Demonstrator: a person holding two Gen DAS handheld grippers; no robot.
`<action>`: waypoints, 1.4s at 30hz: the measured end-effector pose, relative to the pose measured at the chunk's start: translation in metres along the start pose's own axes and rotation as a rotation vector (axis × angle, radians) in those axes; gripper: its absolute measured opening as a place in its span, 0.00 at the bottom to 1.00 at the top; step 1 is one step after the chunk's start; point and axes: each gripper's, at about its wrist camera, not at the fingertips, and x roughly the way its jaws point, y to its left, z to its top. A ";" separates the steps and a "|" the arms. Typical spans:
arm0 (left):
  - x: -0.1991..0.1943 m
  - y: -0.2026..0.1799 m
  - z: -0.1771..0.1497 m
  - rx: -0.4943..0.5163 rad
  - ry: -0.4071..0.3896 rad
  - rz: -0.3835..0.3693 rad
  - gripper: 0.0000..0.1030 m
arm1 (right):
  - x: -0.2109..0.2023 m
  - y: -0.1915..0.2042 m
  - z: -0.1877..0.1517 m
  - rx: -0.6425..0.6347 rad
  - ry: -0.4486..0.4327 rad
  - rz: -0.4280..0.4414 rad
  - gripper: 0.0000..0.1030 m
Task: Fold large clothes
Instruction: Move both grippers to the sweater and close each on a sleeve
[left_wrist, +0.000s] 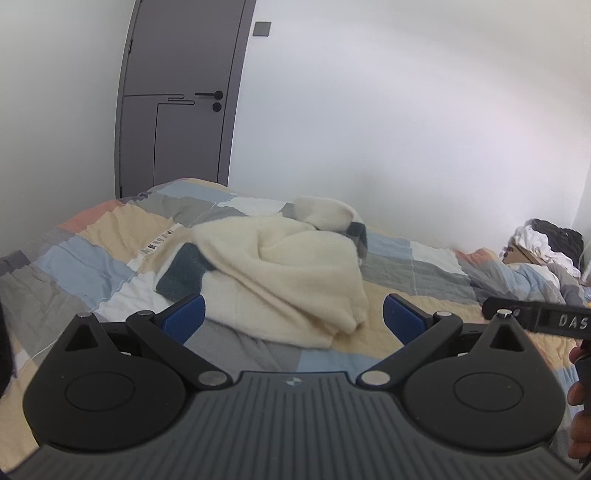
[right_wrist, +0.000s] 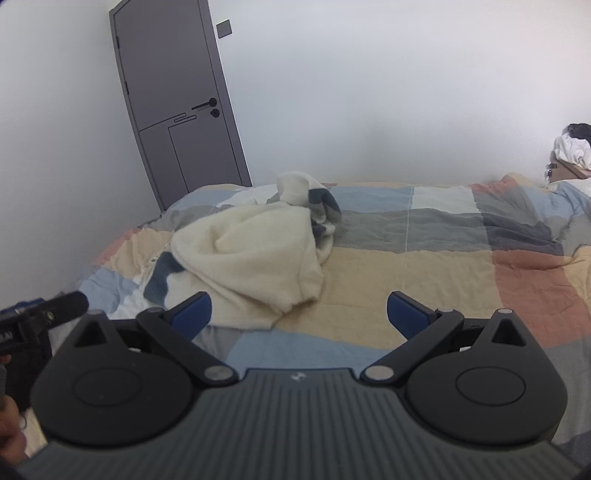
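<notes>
A: Left wrist view? 
B: The left gripper (left_wrist: 293, 317) is hovering with jaws apart; the cream fleece garment (left_wrist: 280, 266) is lying crumpled on the patchwork quilt (left_wrist: 92, 251).
A: Right wrist view? 
B: The right gripper (right_wrist: 299, 314) is gaping too, holding nothing, garment (right_wrist: 251, 254) ahead-left

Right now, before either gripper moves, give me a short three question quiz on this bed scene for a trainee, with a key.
1. True or false: the left gripper is shut on the fleece.
2. Multiple choice: the fleece lies (A) crumpled on the quilt, (B) folded flat, (C) hanging on the door.
3. Fill in: the right gripper is ____, holding nothing.

Key
1. False: its jaws stand wide apart, short of the fleece.
2. A: it is bunched in a heap, cream with dark patches.
3. Open.
</notes>
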 end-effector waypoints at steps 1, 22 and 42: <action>0.012 0.003 0.000 -0.008 -0.003 0.001 1.00 | 0.008 -0.001 0.004 0.013 -0.002 0.004 1.00; 0.256 0.083 -0.082 -0.217 0.163 -0.095 0.99 | 0.271 -0.055 -0.032 0.262 0.197 0.047 0.79; 0.296 0.099 -0.107 -0.351 0.105 -0.109 0.30 | 0.321 -0.064 -0.042 0.225 0.092 0.298 0.20</action>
